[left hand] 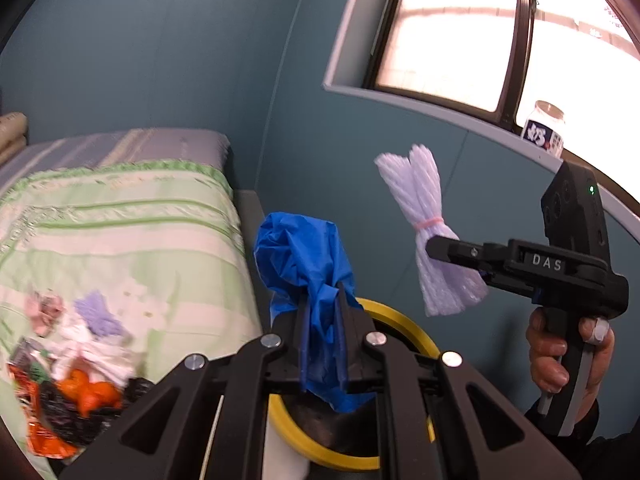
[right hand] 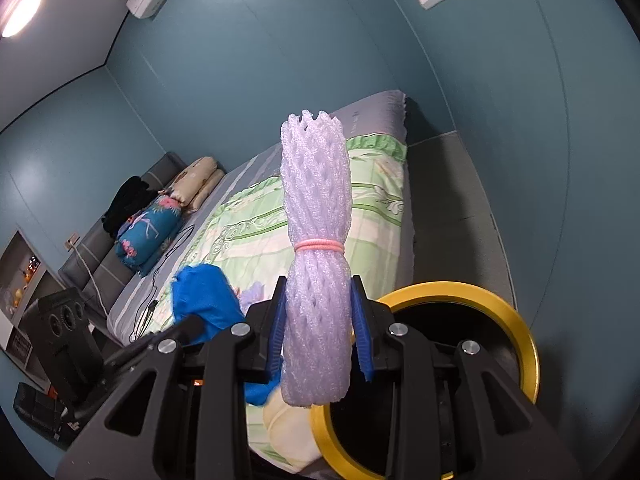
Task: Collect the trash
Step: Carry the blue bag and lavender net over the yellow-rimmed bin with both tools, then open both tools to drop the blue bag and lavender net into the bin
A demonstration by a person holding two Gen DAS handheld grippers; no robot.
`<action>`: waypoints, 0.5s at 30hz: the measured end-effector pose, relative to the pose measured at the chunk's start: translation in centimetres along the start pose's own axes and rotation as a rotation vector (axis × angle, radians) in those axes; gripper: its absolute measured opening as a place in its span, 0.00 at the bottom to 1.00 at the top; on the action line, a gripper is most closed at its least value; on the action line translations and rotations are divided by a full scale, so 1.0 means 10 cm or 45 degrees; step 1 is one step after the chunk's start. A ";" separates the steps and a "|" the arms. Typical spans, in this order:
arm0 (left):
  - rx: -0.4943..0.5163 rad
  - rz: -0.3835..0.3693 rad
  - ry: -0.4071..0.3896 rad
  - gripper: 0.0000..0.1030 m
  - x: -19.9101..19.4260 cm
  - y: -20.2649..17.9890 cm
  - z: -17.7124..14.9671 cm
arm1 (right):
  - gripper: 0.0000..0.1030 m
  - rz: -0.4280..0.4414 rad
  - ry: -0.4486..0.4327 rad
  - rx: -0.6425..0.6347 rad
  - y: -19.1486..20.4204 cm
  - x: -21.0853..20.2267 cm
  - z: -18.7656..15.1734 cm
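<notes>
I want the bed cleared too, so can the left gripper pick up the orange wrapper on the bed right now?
Probably not: the left gripper is shut on the blue plastic bag, so the orange wrapper must wait.

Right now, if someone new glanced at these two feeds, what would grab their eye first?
Probably the bundle of white foam fruit netting tied with a pink band, clamped upright in the right tongs, and the crumpled blue plastic bag pinched in the left tongs. Both hang above the yellow-rimmed bin beside the bed. More trash lies heaped on the green bedspread.
</notes>
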State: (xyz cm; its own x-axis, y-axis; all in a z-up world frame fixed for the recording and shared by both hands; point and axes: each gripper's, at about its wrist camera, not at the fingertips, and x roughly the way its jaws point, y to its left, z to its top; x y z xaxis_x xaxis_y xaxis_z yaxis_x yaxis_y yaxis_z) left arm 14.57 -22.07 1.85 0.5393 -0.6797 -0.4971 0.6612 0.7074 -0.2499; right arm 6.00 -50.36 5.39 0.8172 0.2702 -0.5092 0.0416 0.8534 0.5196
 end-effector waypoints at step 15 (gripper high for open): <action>0.047 -0.056 0.193 0.09 0.48 -0.21 -0.41 | 0.28 -0.040 0.100 0.087 -0.27 0.29 -0.06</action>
State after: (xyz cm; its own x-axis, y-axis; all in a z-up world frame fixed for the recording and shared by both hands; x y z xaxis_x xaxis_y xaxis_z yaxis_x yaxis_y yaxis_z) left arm 13.66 -26.00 -3.44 0.4266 -0.6709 -0.6065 0.7026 0.6681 -0.2449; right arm 7.89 -51.59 2.07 0.7675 0.2801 -0.5766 0.1078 0.8303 0.5468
